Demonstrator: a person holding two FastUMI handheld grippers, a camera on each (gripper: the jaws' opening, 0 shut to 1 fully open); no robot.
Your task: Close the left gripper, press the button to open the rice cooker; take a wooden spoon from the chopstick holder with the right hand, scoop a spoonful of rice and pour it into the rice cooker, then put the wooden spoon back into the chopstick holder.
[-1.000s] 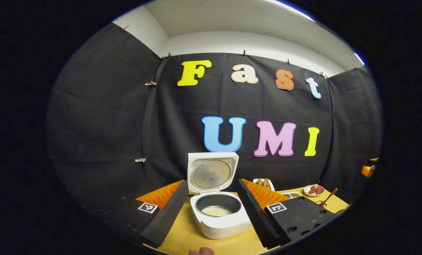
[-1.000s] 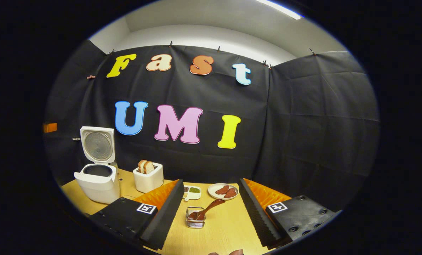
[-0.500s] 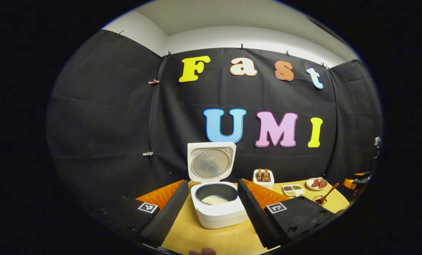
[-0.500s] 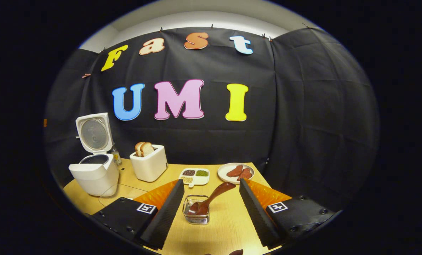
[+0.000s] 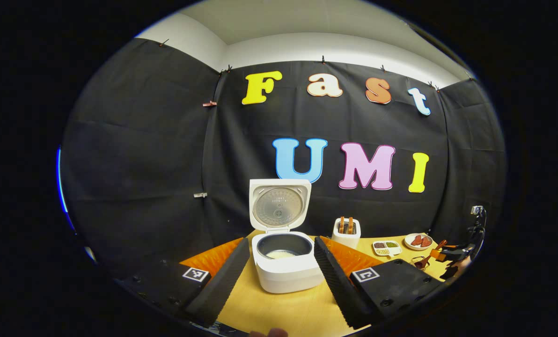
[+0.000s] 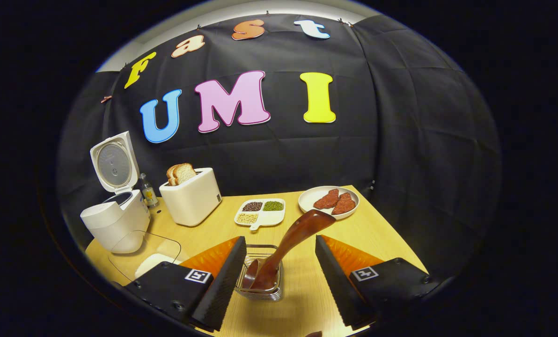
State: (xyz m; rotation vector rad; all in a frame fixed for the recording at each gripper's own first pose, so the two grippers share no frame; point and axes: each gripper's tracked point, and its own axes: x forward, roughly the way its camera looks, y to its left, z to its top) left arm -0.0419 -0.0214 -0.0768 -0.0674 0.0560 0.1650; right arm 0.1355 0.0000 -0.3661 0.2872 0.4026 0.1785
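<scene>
Light wood forms the surface, on which the white rice cooker is seen with its lid raised, framed between the spread fingers of the left gripper. The chopstick holder, a clear container, is placed between the parted fingers of the right gripper, which touch nothing. The wooden spoon is held in it, its handle leaning toward the plate.

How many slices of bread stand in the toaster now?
2: both slices of bread stand side by side in the slot of the white toaster, next to the open rice cooker.
</scene>
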